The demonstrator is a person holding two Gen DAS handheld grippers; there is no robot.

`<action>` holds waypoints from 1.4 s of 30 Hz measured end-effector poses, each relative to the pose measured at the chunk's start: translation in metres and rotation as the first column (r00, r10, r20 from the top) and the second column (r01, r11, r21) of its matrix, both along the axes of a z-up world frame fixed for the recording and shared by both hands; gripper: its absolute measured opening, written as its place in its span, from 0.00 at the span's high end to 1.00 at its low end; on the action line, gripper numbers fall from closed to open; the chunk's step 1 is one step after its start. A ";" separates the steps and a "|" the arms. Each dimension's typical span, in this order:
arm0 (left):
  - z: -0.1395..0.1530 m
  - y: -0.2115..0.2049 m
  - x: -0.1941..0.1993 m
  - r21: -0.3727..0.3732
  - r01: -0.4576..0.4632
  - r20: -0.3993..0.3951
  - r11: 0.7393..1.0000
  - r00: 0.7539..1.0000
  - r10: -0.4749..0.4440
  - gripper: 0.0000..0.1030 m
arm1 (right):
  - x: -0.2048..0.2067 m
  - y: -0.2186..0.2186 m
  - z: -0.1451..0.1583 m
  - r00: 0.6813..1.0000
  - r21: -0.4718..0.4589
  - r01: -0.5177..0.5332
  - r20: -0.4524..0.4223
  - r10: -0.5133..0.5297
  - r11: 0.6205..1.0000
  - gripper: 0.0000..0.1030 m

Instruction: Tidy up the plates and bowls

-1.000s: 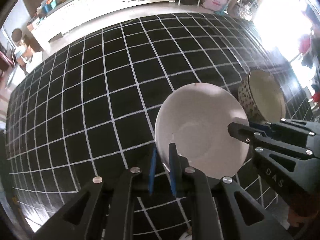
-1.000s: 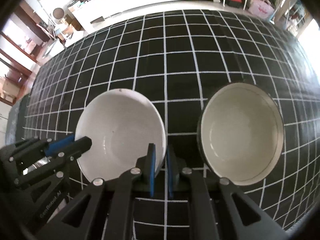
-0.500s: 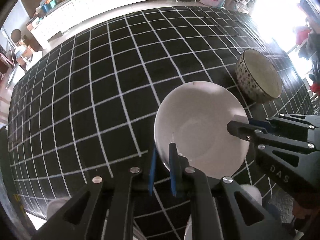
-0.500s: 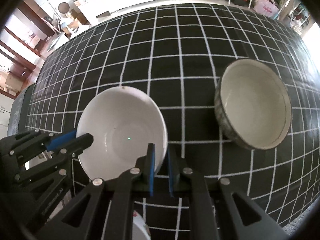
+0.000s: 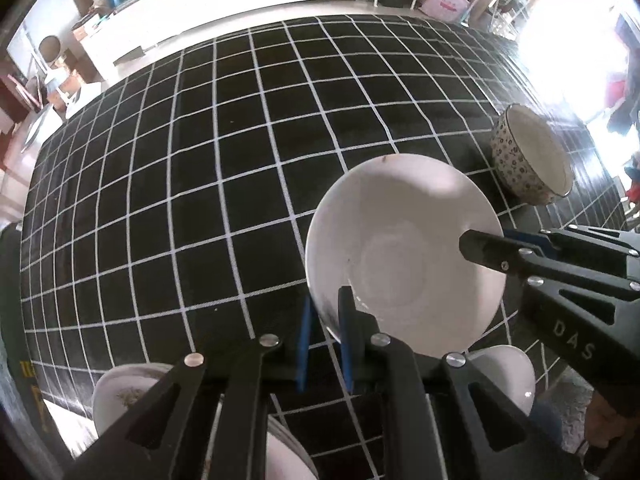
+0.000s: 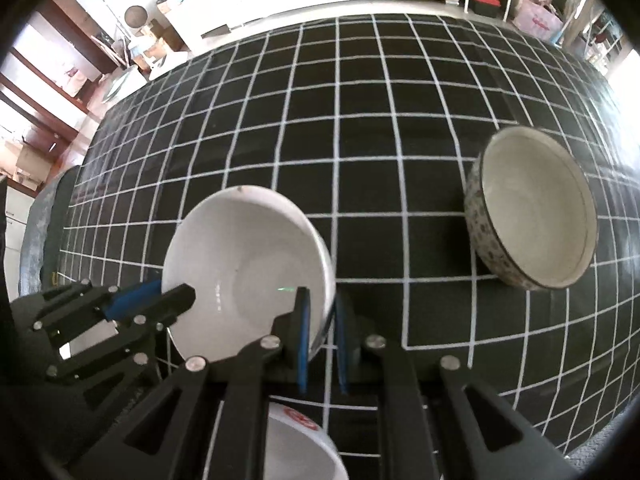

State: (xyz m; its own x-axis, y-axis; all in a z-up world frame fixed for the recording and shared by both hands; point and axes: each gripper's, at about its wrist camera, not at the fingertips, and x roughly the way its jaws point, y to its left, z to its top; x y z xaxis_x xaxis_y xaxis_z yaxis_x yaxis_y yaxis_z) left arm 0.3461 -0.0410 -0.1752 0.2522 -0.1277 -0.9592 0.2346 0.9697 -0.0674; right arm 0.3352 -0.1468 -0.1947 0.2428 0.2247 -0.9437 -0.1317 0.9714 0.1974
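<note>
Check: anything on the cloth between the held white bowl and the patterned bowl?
Nothing visible. The white bowl is clamped at opposite rims by the left gripper and right gripper. Only bare checked tablecloth lies between it and the patterned bowl.

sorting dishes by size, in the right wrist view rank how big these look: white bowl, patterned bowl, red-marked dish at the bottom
1. white bowl and patterned bowl: look alike; the white one is nearer, so unsure.
2. red-marked dish: smallest showing, mostly hidden.
</note>
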 end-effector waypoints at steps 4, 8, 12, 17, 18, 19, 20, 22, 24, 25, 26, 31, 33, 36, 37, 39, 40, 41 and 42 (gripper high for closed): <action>0.016 0.003 -0.007 -0.011 -0.010 0.030 1.000 1.000 0.010 0.89 | -0.007 0.006 0.012 1.000 0.000 -0.002 0.022 0.002 1.000 0.86; 0.038 -0.003 -0.018 -0.015 -0.006 0.075 1.000 0.997 0.008 0.89 | -0.014 0.003 0.030 0.999 0.012 0.006 0.040 -0.006 1.000 0.86; 0.061 -0.011 -0.034 -0.012 0.000 0.117 1.000 0.993 0.002 0.89 | -0.029 0.005 0.051 0.997 0.011 0.006 0.072 -0.007 1.000 0.86; 0.078 -0.017 -0.054 -0.005 0.018 0.154 1.000 0.988 -0.017 0.89 | -0.047 0.009 0.067 0.996 -0.004 0.008 0.093 -0.007 1.000 0.86; 0.081 -0.017 -0.059 -0.005 0.021 0.160 1.000 0.987 -0.020 0.89 | -0.051 0.011 0.070 0.995 -0.004 0.010 0.095 -0.009 1.000 0.86; 0.084 -0.017 -0.064 -0.006 0.024 0.164 1.000 0.986 -0.023 0.89 | -0.056 0.011 0.071 0.995 -0.004 0.012 0.096 -0.011 1.000 0.86; 0.086 -0.019 -0.068 -0.009 0.026 0.167 1.000 0.986 -0.024 0.89 | -0.060 0.011 0.072 0.995 -0.004 0.013 0.097 -0.013 1.000 0.86; 0.089 -0.019 -0.077 -0.012 0.030 0.172 0.999 0.985 -0.028 0.89 | -0.067 0.012 0.072 0.995 -0.004 0.016 0.094 -0.016 1.000 0.86; 0.092 -0.021 -0.087 -0.010 0.035 0.175 0.999 0.984 -0.033 0.89 | -0.075 0.010 0.071 0.996 -0.003 0.019 0.089 -0.019 1.000 0.86; 0.093 -0.020 -0.092 -0.011 0.037 0.174 0.999 0.984 -0.035 0.89 | -0.079 0.010 0.071 0.996 -0.004 0.020 0.088 -0.020 1.000 0.86; 0.094 -0.019 -0.096 -0.012 0.040 0.173 0.999 0.984 -0.037 0.89 | -0.082 0.011 0.070 0.996 -0.007 0.020 0.086 -0.020 1.000 0.86; 0.084 -0.018 -0.117 -0.021 0.037 0.142 0.999 0.989 -0.033 0.89 | -0.097 0.014 0.061 0.998 -0.020 0.016 0.056 -0.015 1.000 0.86; 0.077 -0.020 -0.121 -0.023 0.032 0.128 0.999 0.991 -0.029 0.89 | -0.100 0.014 0.054 0.999 -0.022 0.017 0.043 -0.016 1.000 0.86; 0.068 -0.021 -0.129 -0.015 0.033 0.113 0.999 0.993 -0.032 0.89 | -0.105 0.016 0.044 1.000 -0.036 0.012 0.027 -0.011 0.999 0.86; 0.067 -0.021 -0.131 -0.012 0.034 0.109 0.999 0.994 -0.033 0.89 | -0.107 0.016 0.040 1.000 -0.040 0.011 0.020 -0.011 0.999 0.86; 0.061 -0.021 -0.135 -0.009 0.032 0.095 0.999 0.995 -0.031 0.89 | -0.107 0.017 0.033 1.000 -0.044 0.009 0.004 -0.009 0.999 0.86; 0.058 -0.021 -0.136 -0.010 0.030 0.089 0.999 0.996 -0.029 0.89 | -0.107 0.017 0.030 1.000 -0.044 0.009 -0.003 -0.010 0.999 0.86; 0.055 -0.021 -0.137 -0.009 0.026 0.083 1.000 0.996 -0.025 0.89 | -0.108 0.017 0.026 1.000 -0.043 0.010 -0.012 -0.010 0.999 0.86; 0.053 -0.022 -0.137 -0.008 0.024 0.080 1.000 0.997 -0.023 0.89 | -0.109 0.017 0.023 1.000 -0.043 0.008 -0.017 -0.009 0.999 0.86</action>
State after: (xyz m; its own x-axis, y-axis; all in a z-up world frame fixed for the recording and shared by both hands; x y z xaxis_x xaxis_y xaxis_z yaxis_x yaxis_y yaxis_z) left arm 0.2094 -0.0626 -0.1218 0.3245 -0.1427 -0.9351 0.2621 0.9634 -0.0560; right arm 0.2264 -0.1295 -0.1716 0.2285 0.1817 -0.9564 -0.1202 0.9802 0.1575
